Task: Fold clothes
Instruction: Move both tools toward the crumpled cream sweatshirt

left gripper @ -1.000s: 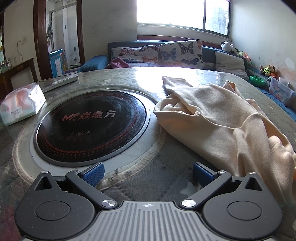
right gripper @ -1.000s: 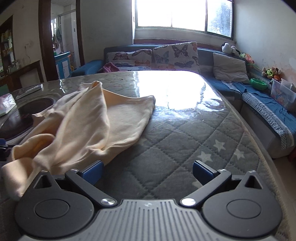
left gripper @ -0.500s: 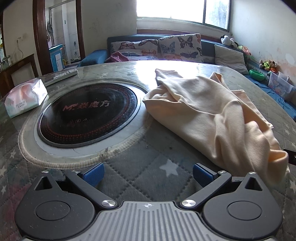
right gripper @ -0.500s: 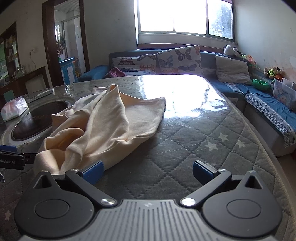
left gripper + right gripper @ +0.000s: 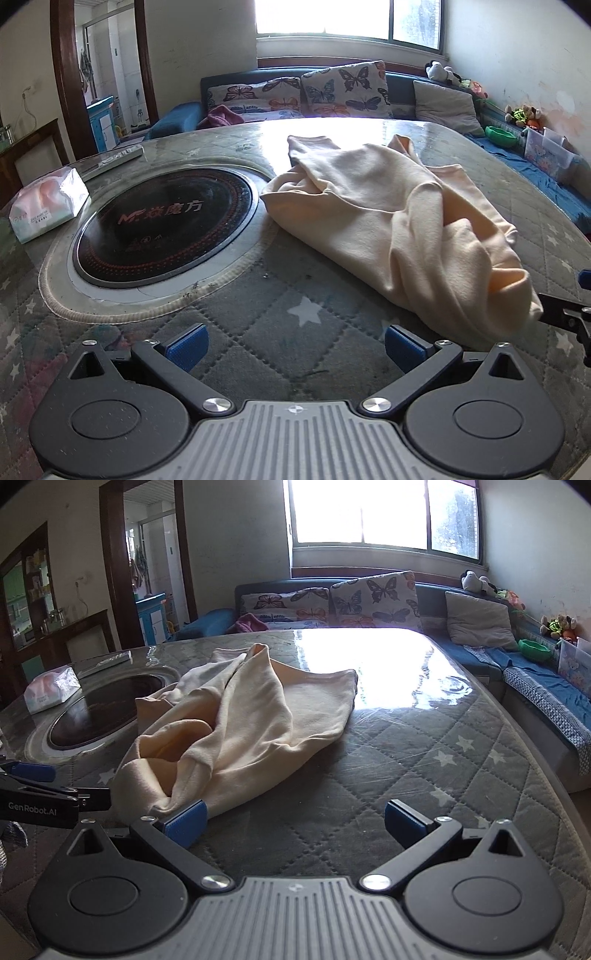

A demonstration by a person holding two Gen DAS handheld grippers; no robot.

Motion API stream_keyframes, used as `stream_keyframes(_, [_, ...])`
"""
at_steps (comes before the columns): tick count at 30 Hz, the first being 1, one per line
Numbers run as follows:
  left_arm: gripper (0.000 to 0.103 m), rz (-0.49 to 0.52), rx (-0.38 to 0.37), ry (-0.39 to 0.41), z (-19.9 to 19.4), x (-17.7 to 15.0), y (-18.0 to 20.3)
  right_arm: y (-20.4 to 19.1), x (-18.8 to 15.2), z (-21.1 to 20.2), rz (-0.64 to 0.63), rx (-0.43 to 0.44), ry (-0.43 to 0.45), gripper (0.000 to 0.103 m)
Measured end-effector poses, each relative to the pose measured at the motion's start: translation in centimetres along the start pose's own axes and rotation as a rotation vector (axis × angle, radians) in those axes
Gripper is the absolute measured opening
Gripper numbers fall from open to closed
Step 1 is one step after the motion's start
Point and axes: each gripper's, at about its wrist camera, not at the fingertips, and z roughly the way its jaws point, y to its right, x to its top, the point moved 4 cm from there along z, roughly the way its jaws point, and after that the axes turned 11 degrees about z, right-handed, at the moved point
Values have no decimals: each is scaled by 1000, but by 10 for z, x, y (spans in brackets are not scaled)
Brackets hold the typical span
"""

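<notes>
Cream knit, the garment (image 5: 399, 218) lay in a loose crumpled heap on the quilted grey table cover (image 5: 424, 768), just right of the round black cooktop (image 5: 166, 221), not yet spread for folding. Both tools sat low at its near end, probably to find a hem: the left gripper (image 5: 293, 345) had its jaws wide apart and empty over bare cover, and the right gripper (image 5: 293, 821) was likewise spread, its left pad (image 5: 184, 821) touching the cloth's edge. Compared with a second before, both cameras had pulled back, so more cover showed before the fingers; the tissue pack (image 5: 48, 203) stood apart
</notes>
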Motion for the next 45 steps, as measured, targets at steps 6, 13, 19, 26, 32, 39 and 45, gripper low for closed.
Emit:
stream_keyframes(6, [103, 21, -5, -4, -4, 0, 7, -6, 0, -6, -16, 13, 9, 103])
stream_keyframes(13, [103, 38, -3, -10, -6, 0, 10, -11, 0, -9, -26, 20, 13, 103])
stream_keyframes(19, [103, 42, -7, -14, -5, 0, 11, -13, 0, -8, -33, 23, 11, 103])
stream_keyframes(26, [103, 34, -9, -13, -3, 1, 9, -16, 1, -7, -40, 26, 9, 103])
stream_keyframes(32, [103, 35, -11, -8, -4, 3, 8, -17, 3, -7, -45, 28, 10, 103])
stream_keyframes(39, [103, 32, -3, -4, -6, 6, 5, -18, 4, -9, -46, 32, 12, 103])
stream_keyframes(45, [103, 24, 4, 3, -7, 9, 1, -17, 3, -9, -45, 37, 9, 103])
